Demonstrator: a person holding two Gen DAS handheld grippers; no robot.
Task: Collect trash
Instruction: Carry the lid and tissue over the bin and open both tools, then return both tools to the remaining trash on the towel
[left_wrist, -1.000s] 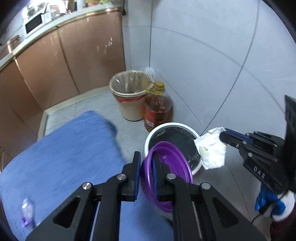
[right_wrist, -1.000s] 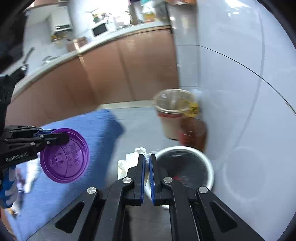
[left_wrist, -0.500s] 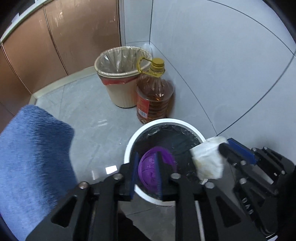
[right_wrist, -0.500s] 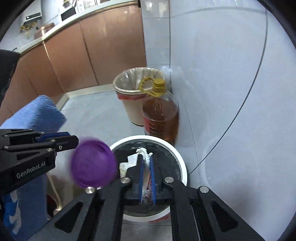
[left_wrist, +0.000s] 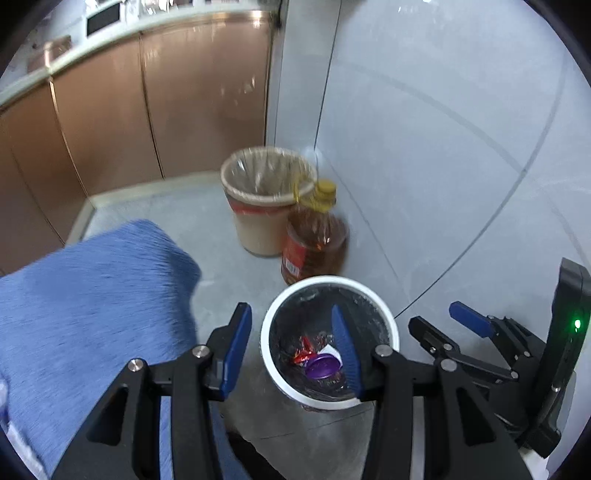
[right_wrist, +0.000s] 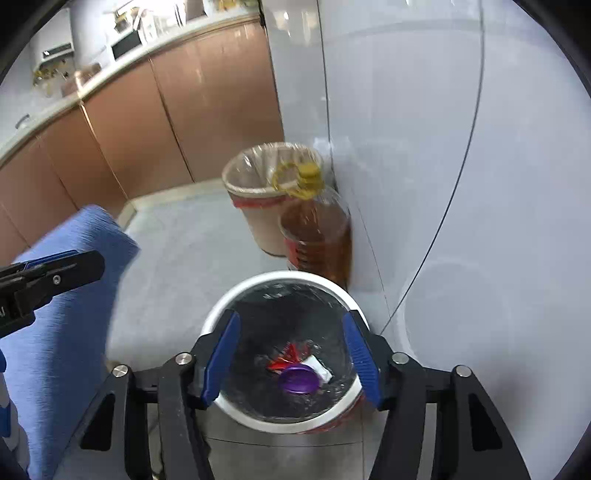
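A white trash bin (left_wrist: 391, 325) (right_wrist: 221, 306) with a black liner stands on the floor by the wall. Inside lie a purple plastic lid (left_wrist: 322, 366) (right_wrist: 298, 381), a white tissue (right_wrist: 319, 367) and a red wrapper (left_wrist: 303, 355) (right_wrist: 284, 359). My left gripper (left_wrist: 293, 354) is open and empty above the bin's left rim. My right gripper (right_wrist: 291, 363) is open and empty right over the bin; it also shows in the left wrist view (left_wrist: 448, 321).
A beige bin (left_wrist: 264, 206) (right_wrist: 258, 192) with a clear liner and a large oil bottle (left_wrist: 314, 240) (right_wrist: 317, 236) stand behind, against the grey wall. A blue cloth-covered surface (left_wrist: 85, 295) (right_wrist: 62, 325) lies to the left. Brown cabinets (left_wrist: 110, 110) line the back.
Both grippers opened. The purple lid dropped from the left gripper and the tissue from the right gripper into the white bin, and both grippers rose a little.
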